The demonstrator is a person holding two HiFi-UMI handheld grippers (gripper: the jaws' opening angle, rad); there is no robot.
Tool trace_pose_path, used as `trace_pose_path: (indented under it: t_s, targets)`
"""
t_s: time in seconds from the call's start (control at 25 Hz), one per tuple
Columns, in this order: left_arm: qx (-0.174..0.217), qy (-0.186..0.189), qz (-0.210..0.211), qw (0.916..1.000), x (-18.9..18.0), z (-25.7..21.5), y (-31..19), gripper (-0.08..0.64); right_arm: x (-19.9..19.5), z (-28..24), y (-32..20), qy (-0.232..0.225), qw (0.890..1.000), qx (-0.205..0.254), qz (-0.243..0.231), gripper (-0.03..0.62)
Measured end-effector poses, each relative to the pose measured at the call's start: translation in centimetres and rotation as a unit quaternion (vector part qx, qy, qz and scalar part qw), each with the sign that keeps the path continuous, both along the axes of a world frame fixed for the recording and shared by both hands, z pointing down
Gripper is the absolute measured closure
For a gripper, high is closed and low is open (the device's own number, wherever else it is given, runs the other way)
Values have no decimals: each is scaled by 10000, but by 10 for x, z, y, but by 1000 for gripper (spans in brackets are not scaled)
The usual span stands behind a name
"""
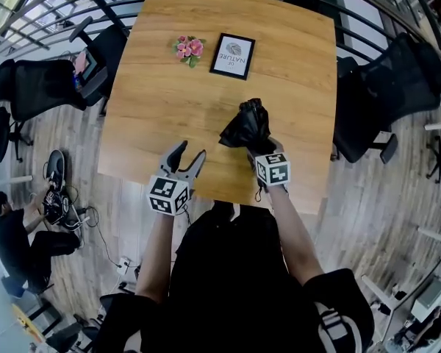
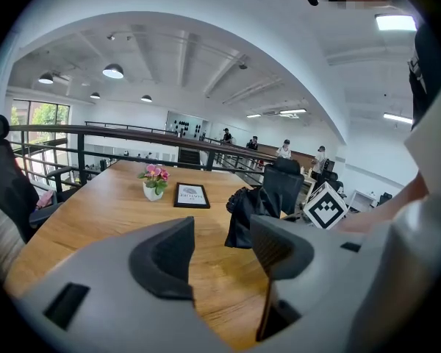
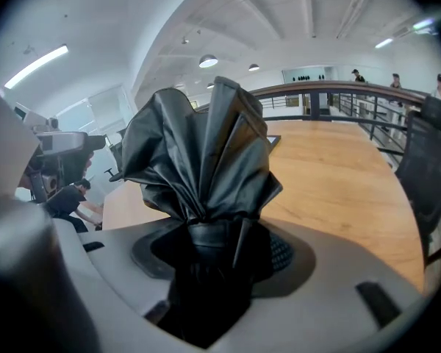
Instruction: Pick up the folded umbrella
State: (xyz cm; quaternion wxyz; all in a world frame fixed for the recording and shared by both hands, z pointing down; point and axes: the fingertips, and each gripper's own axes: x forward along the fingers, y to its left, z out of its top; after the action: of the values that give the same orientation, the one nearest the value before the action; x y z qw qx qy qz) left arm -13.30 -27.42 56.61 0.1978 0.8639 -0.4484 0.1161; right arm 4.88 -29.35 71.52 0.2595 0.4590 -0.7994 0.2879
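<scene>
Your right gripper (image 3: 214, 252) is clenched on the folded umbrella (image 1: 246, 126) at its banded waist, so loose canopy fans out ahead, apparently just clear of the counter (image 1: 162, 109). Left gripper (image 1: 186, 158) hangs alongside, jaws apart and empty, spare for support.

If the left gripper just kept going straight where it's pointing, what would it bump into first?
The left gripper would probably meet the bare wooden table first, seen between its open jaws. The black umbrella is just right of that line, though depth is unclear.
</scene>
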Motion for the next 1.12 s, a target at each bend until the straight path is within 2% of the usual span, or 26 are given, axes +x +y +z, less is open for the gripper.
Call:
trace_pose_path:
  t_s: [0.2,1.12]
  targets:
    - [142,73,-74,9998,-4,-9,4,310,0,-16,-1,133,9994,320,-15,339]
    - [804,112,58,9967,-25,-59,24,310,-16,-127,0,-78,9881,1525,157,339]
